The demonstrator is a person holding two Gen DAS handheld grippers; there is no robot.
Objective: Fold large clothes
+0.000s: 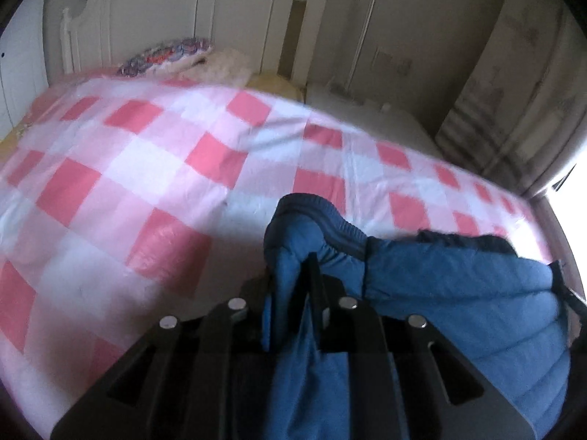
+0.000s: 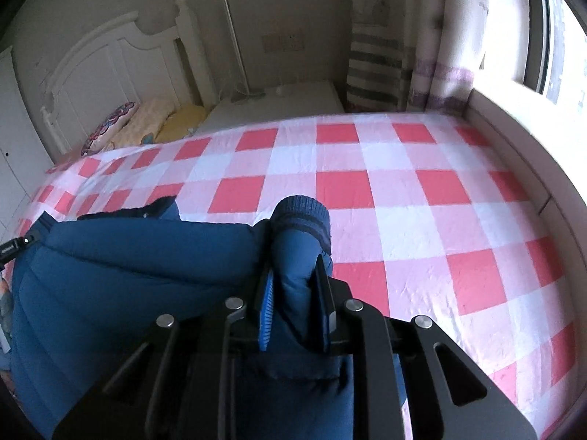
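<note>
Slippage likely: blue padded jacket (image 2: pixel 139 267) pinched at each ribbed cuff by left gripper (image 1: pixel 293 286) and right gripper (image 2: pixel 293 286), hanging between them above checked bed (image 2: pixel 422 220) (slick, bulky fabric).

My left wrist camera: low over bed (image 1: pixel 154 168), close, facing headboard (image 1: pixel 154 18). My right wrist camera: same height, facing window-side edge. Both share checkered cover, headboard, blue jacket (image 2: pixel 121 267).
</note>
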